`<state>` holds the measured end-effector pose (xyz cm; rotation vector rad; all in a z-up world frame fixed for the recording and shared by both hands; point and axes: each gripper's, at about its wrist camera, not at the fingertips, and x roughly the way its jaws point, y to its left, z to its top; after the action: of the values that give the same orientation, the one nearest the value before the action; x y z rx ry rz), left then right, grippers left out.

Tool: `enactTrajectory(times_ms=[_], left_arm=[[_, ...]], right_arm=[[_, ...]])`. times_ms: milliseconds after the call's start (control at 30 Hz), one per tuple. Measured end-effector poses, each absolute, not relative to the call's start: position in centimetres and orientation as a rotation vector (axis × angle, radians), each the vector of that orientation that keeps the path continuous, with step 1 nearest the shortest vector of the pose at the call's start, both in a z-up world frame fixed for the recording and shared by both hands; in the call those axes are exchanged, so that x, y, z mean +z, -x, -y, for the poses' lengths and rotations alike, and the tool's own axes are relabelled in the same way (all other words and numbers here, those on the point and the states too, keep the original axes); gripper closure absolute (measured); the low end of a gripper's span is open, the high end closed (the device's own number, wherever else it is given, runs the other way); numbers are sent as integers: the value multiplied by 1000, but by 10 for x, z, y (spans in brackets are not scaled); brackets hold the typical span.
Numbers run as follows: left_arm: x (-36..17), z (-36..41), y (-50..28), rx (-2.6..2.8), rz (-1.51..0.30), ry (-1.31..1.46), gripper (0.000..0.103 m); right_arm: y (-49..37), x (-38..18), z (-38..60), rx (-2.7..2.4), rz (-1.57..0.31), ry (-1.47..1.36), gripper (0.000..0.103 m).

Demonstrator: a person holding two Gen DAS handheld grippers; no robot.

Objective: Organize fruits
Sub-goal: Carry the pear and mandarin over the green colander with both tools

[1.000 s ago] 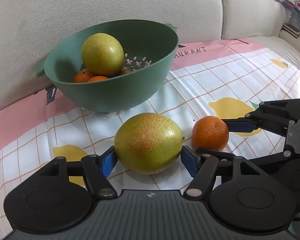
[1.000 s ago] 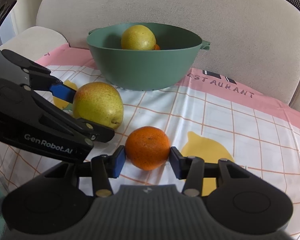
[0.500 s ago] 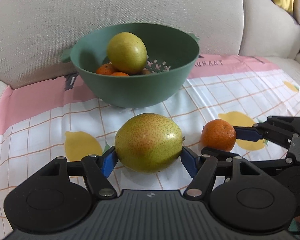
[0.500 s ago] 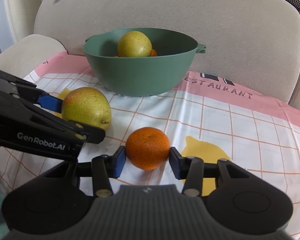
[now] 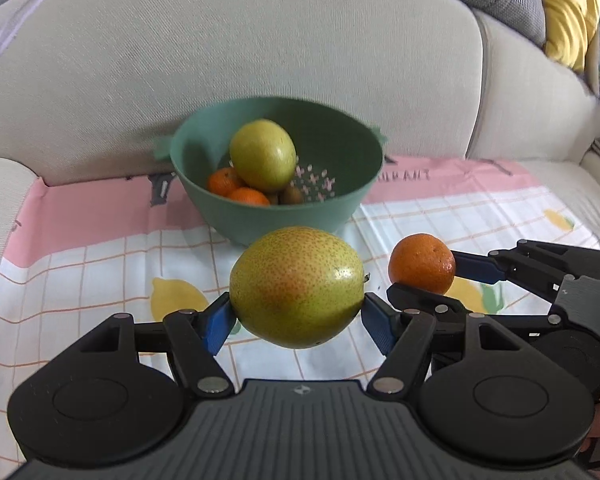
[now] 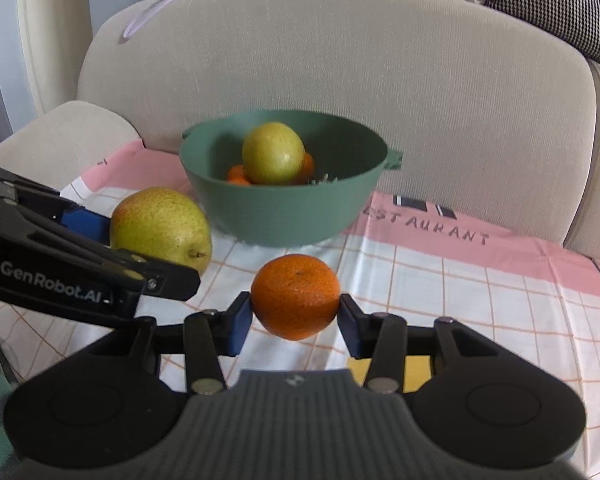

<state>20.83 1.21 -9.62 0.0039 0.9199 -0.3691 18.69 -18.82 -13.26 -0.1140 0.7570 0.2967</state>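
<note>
My left gripper (image 5: 296,320) is shut on a large green-yellow pear (image 5: 296,286) and holds it above the cloth. My right gripper (image 6: 296,314) is shut on an orange tangerine (image 6: 296,296), also lifted. Each shows in the other view: the pear (image 6: 160,228) at left, the tangerine (image 5: 422,262) at right. A green colander bowl (image 5: 332,208) stands behind them against the sofa back, also in the right wrist view (image 6: 284,216). It holds another pear (image 5: 262,154), tangerines (image 5: 236,188) and a small brown fruit.
A checked cloth with lemon prints and a pink border (image 5: 80,248) covers the sofa seat. The beige sofa backrest (image 5: 236,48) rises right behind the bowl. A yellow cushion (image 5: 568,12) lies at the far right.
Both grippers have lifted their fruit off the cloth and pulled back and up. The bowl now looks smaller, farther away and more central in both views.
</note>
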Motion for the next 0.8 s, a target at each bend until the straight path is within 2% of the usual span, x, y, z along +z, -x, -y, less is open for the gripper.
enactTrajectory(times_ms=[467,800], left_arm=[[-41,-25,-224,-308,-844,37,25],[-30,-21,-263,-300,-843,35,25]], right_arm=[[-203,-76,188,345,-642,156,59],[-246,-52,173,401,-611,217,59]])
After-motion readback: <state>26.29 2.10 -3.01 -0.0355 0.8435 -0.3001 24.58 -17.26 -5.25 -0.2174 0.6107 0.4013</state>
